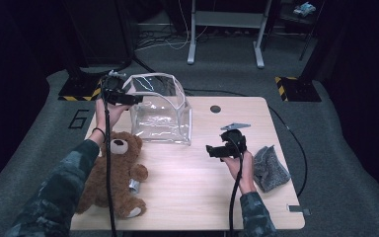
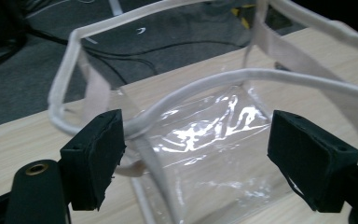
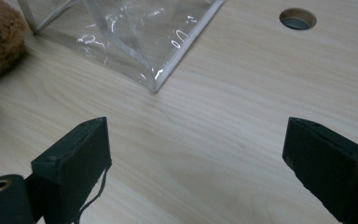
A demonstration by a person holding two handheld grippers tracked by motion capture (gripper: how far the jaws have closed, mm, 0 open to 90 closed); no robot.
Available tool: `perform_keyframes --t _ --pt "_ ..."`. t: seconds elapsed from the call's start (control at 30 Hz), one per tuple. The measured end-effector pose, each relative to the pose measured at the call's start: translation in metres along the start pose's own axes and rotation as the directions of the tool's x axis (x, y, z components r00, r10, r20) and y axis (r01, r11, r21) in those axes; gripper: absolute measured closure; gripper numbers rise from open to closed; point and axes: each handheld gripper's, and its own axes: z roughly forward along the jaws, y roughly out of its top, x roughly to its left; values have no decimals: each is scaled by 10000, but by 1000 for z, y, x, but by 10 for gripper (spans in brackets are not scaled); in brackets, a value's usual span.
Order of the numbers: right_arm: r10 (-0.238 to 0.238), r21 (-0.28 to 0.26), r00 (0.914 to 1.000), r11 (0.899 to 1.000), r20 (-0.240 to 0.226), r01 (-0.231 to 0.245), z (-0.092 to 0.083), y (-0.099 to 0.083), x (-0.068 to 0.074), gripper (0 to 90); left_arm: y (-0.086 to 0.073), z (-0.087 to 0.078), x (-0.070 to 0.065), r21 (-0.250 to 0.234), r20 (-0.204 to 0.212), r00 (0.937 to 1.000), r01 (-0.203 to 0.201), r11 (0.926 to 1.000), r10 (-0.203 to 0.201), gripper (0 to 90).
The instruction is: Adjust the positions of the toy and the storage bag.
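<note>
The clear plastic bag point(image 1: 160, 111) stands at the table's point(image 1: 192, 197) twelve o'clock (white-trimmed rim up). The left gripper point(image 2: 193, 154) straddles its rim, jaws wide; the right gripper point(image 3: 196, 168), jaws wide, holds nothing.

A large grey numeral "6" point(image 1: 79, 118) marks the dark floor mat point(image 1: 39, 143) at about nine o'clock from the wooden table point(image 1: 197, 197), just off its far left corner; nothing else is legible.
</note>
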Motion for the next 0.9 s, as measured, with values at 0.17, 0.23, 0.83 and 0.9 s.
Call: perform_keyframes --t 0.17,0.23,0.83,0.9 --pt "10 -89 9995 10000 -330 -13 3 23 1 77 -9 8 13 240 -270 9993 269 9993 -263 221" --pt "32 -107 9992 9999 -393 -36 5 31 1 78 -12 12 17 321 -327 9989 351 9989 -341 248" --pt "117 -305 9990 9994 -435 -130 7 58 -1 104 -15 34 11 353 864 9962 88 9993 -118 821" --pt "58 -376 9990 9993 -452 -75 7 58 -3 105 -13 35 4 350 1070 9942 -146 9993 108 824"
